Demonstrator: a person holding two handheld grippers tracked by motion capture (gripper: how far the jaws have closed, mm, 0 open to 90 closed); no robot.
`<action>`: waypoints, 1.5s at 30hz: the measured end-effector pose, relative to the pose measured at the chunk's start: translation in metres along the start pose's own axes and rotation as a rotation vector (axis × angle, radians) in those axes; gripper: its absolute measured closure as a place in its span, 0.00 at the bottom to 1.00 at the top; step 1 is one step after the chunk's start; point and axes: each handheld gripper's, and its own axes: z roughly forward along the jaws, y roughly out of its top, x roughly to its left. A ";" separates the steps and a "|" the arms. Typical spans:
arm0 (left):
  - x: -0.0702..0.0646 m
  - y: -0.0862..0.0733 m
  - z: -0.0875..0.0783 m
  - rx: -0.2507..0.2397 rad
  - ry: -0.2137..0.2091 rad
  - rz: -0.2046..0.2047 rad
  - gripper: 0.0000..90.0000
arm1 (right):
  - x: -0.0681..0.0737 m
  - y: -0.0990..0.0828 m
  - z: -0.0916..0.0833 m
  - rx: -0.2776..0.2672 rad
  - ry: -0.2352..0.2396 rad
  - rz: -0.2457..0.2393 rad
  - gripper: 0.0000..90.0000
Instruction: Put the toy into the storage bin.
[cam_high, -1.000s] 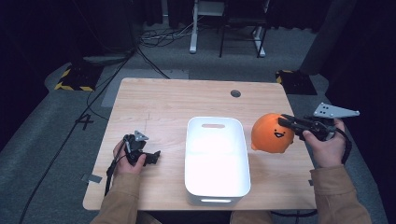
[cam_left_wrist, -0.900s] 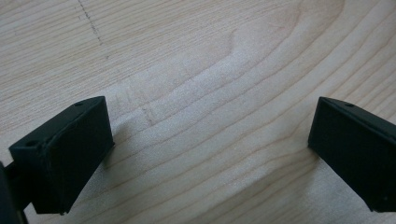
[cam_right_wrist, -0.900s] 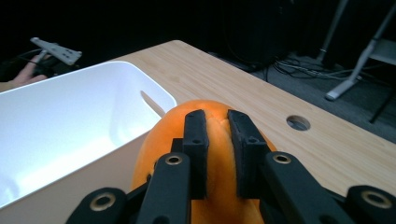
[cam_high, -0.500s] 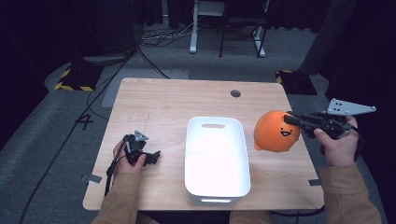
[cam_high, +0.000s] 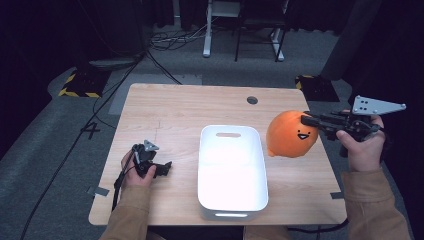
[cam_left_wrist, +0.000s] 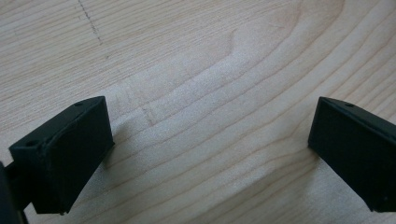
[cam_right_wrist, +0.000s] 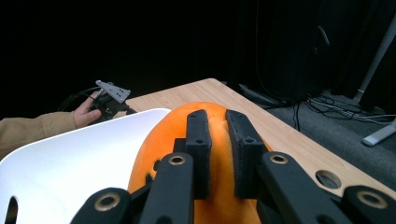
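An orange plush toy (cam_high: 291, 134) with a small black face hangs above the table just right of the white bin (cam_high: 231, 172). My right gripper (cam_high: 306, 120) is shut on the top of it; in the right gripper view the two jaws pinch a fold of the orange plush toy (cam_right_wrist: 219, 154) between the pads (cam_right_wrist: 200, 140). My left gripper (cam_high: 167, 167) rests low on the wooden table (cam_high: 175, 115) left of the bin. In the left gripper view its jaws stand wide apart over bare wood, the left gripper (cam_left_wrist: 205, 144) open with nothing between them.
The white bin (cam_right_wrist: 70, 158) is empty and stands at the table's middle front. A round cable hole (cam_high: 252, 100) lies near the table's far edge. Cables, a yellow-black striped block (cam_high: 80, 82) and chair legs are on the floor beyond the table.
My right gripper has risen with the orange plush toy, which now hangs higher above the table. The left hand has stayed in place.
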 end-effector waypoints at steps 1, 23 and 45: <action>0.000 0.000 0.000 -0.001 0.000 -0.002 0.00 | 0.000 0.001 0.001 -0.002 0.002 -0.006 0.89; 0.000 0.000 0.000 -0.001 0.000 -0.002 0.00 | 0.022 0.032 0.066 -0.010 0.095 -0.045 0.89; 0.000 0.000 0.000 0.000 0.000 -0.002 0.00 | 0.037 0.035 0.115 -0.034 0.128 -0.046 0.89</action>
